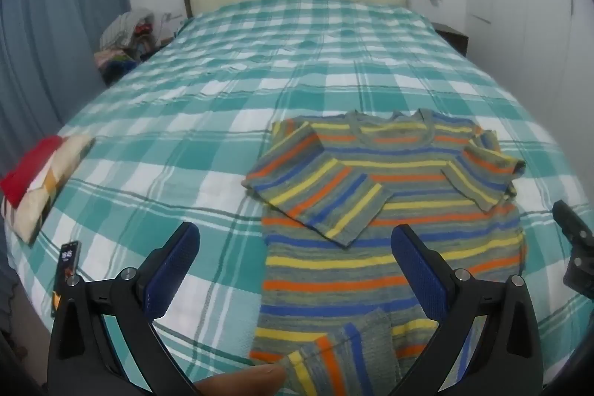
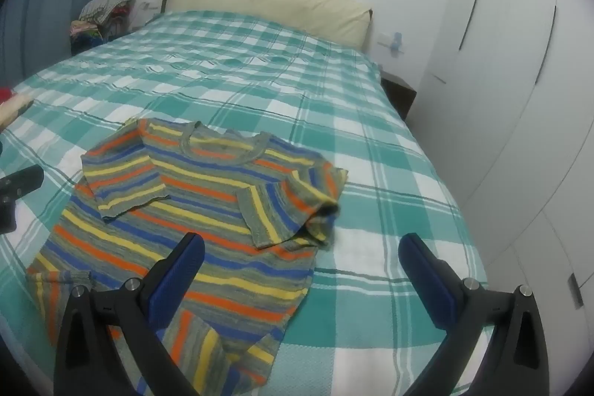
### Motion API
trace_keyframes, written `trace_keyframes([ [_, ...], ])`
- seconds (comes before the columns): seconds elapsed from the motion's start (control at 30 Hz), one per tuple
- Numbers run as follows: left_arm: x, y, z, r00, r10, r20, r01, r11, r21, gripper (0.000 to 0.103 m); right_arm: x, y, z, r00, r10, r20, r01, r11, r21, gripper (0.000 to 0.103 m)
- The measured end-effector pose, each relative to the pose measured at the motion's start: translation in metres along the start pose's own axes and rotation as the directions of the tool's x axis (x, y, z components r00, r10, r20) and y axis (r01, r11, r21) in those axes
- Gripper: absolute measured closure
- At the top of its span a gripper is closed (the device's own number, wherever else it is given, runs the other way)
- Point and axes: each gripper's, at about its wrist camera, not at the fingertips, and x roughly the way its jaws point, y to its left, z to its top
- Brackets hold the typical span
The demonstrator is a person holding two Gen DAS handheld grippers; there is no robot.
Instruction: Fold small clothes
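The striped shirt [image 1: 389, 210] is being shown flat on the checked bed [image 1: 222, 99], sleeves folded inward. Only the left view is showing a phone [image 1: 67, 270] and folded cloths [image 1: 41, 180]. The left gripper [image 1: 297, 270] and right gripper [image 2: 300, 273] are being held wide apart, grasping nothing.

Striped sweater [image 2: 193, 210] lies flat on green-checked bedspread [image 2: 371, 173], both sleeves folded in over chest, hem corner turned up. Right gripper [image 2: 300, 257] hovers above sweater's lower right edge, jaws spread wide, nothing between. Cream headboard [image 2: 271, 4] far beyond sweater. Other gripper [image 2: 18, 188] just left of sweater.
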Motion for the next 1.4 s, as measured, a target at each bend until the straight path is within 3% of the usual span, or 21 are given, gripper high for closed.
trace_keyframes([
  [0.47,0.008,-0.011,-0.002,0.999,-0.028,-0.039,0.029,0.999,0.033,0.000,0.000,-0.003,-0.008,1.000,-0.012,0.018,0.013,1.000,-0.005,0.000],
  [1.4,0.019,-0.009,-0.006,0.996,0.048,-0.075,-0.041,0.996,0.082,0.000,0.011,-0.016,-0.013,1.000,-0.010,-0.003,0.010,1.000,0.011,0.000],
])
